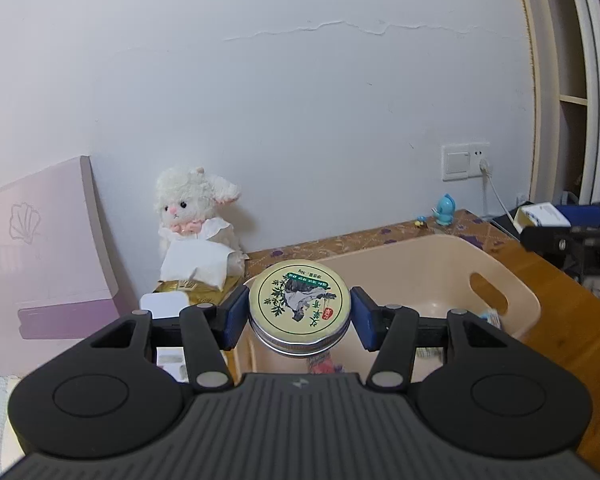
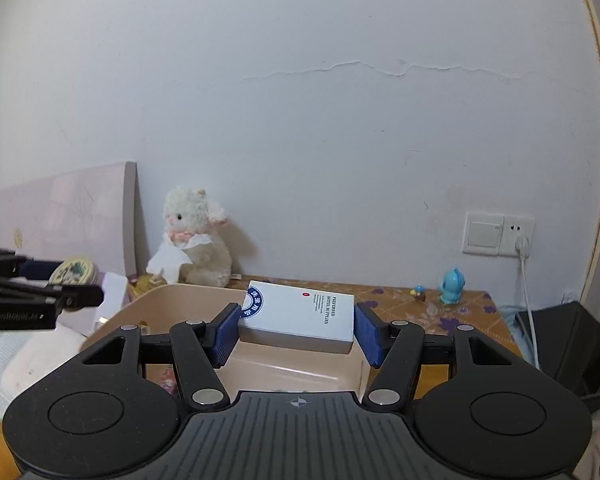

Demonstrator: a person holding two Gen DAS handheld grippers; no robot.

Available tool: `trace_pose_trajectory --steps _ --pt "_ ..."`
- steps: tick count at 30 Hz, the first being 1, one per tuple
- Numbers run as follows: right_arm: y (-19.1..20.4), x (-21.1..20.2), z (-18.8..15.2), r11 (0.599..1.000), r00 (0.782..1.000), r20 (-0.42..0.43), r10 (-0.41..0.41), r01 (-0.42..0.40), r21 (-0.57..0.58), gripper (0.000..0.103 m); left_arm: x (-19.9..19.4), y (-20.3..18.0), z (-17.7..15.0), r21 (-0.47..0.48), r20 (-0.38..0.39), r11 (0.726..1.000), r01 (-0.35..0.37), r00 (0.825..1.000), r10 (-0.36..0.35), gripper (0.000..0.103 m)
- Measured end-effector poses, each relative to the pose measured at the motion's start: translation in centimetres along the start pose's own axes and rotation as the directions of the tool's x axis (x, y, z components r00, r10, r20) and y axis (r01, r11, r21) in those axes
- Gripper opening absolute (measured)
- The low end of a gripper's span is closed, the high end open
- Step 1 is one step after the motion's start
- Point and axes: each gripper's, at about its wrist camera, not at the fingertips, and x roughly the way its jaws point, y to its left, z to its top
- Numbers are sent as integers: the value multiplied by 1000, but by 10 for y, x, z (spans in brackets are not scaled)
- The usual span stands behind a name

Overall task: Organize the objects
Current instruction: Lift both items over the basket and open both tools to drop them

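My left gripper (image 1: 299,316) is shut on a round yellow tin (image 1: 299,307) with a green plant picture on its lid, held above the left end of a beige plastic bin (image 1: 432,268). My right gripper (image 2: 296,328) is shut on a white box (image 2: 300,314) with a blue round logo, held over the bin (image 2: 172,300). The left gripper with the tin (image 2: 73,271) shows at the left of the right wrist view. The right gripper with the box (image 1: 542,215) shows at the right edge of the left wrist view.
A white plush lamb (image 1: 194,210) sits against the wall behind a tissue pack (image 1: 198,266). A blue bird toy (image 1: 446,210) stands at the back of the patterned table (image 1: 380,236). A pink headboard (image 1: 40,240) is left. A wall socket (image 2: 498,234) holds a plug and cable.
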Motion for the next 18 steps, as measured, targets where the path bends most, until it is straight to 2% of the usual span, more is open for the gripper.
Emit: trace_pose_trajectory --steps 4,9,12,14,18 --pt "1 16 2 999 1000 -12 -15 15 -44 58 25 -7 5 -10 -24 1000 -7 1000 7 56" --pt "4 42 -1 997 998 -62 -20 15 -70 58 63 -17 -4 -7 -112 1000 -30 993 29 56" --pt "8 60 -8 995 994 -105 -28 18 -95 58 84 -19 -12 -63 -207 998 -17 978 4 56" --pt "12 73 -15 992 989 -145 -34 15 -127 58 94 -23 -17 -65 -246 998 -16 969 0 56" --pt "19 98 -29 984 965 -261 -36 -12 -179 58 115 -29 -26 -59 -331 998 -1 943 -19 56"
